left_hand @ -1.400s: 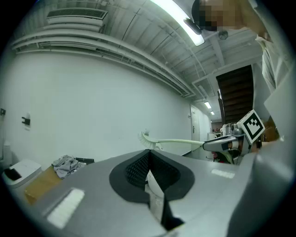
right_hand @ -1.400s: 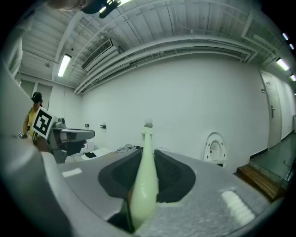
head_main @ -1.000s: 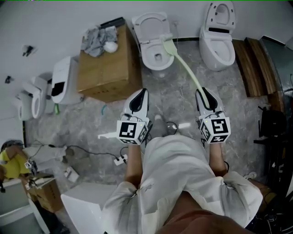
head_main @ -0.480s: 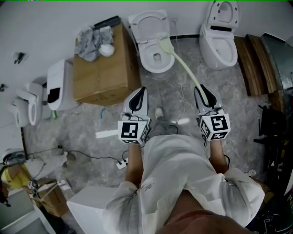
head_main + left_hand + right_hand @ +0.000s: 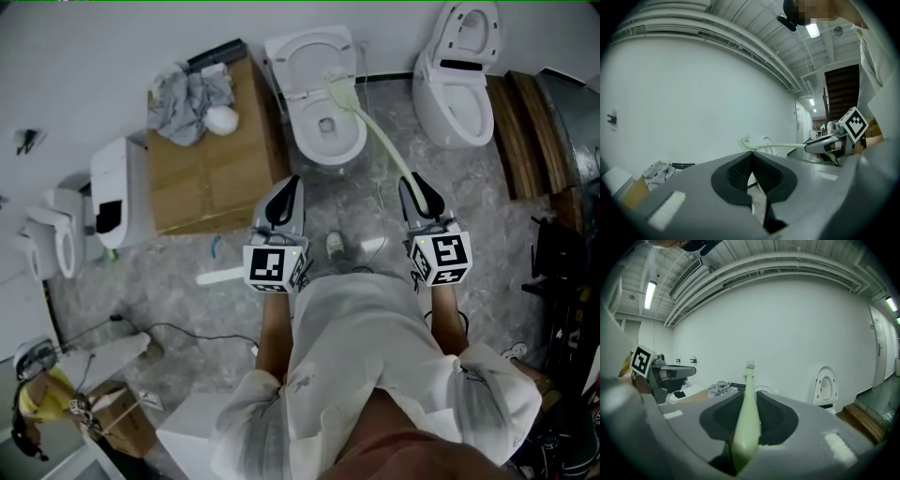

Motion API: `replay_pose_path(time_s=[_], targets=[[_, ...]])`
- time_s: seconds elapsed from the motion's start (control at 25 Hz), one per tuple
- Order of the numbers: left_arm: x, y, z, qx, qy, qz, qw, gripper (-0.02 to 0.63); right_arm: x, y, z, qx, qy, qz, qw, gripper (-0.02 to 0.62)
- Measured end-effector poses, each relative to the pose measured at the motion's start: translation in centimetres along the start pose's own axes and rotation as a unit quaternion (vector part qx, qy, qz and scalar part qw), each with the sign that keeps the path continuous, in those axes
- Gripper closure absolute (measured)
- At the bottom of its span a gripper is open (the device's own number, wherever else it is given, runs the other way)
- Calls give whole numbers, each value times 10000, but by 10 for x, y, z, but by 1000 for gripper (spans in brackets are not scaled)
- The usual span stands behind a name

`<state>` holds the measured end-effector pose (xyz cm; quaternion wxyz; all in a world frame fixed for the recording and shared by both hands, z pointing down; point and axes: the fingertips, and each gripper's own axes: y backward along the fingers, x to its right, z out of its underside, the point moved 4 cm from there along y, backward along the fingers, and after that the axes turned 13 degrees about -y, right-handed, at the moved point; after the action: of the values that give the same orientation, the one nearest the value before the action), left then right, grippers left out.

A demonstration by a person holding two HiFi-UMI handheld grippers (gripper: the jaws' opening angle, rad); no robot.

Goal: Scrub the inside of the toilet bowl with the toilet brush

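Right tool (image 5: 419,199) pinching toilet brush (image 5: 375,133) by handle end — head at toilet bowl (image 5: 300,133) rim, upper centre; long lever may twist, skid off. Left tool (image 5: 284,204) pressed together, empty.

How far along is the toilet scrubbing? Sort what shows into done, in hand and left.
Done: the right gripper has its jaws shut on the toilet brush. In hand: the brush head sits at the rim of the toilet bowl. Left: likely most of the inside scrubbing. The left gripper is shut, empty.
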<state>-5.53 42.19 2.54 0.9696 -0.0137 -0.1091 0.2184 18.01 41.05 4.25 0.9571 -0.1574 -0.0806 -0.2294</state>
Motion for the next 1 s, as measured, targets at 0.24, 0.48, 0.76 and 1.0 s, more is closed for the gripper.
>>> replay_pose_path(time_s=[0.24,0.48,0.76,1.0], targets=[[-36,-29,14,-16,50,127,9999,589,-8,-42,-5,-8,28,145,9999,503],[-45,-58,21,-52,48,273,9996,589,-2,-65,-9,-57,31,199,9998,503],[-55,-94,31,-162,91,294,9994,589,17,-95,-14,-147,-58,225,9996,503],[-71,-130,49,-371,146,67,9992,589,42,-136,-13,-363,-109,117,9992,504]])
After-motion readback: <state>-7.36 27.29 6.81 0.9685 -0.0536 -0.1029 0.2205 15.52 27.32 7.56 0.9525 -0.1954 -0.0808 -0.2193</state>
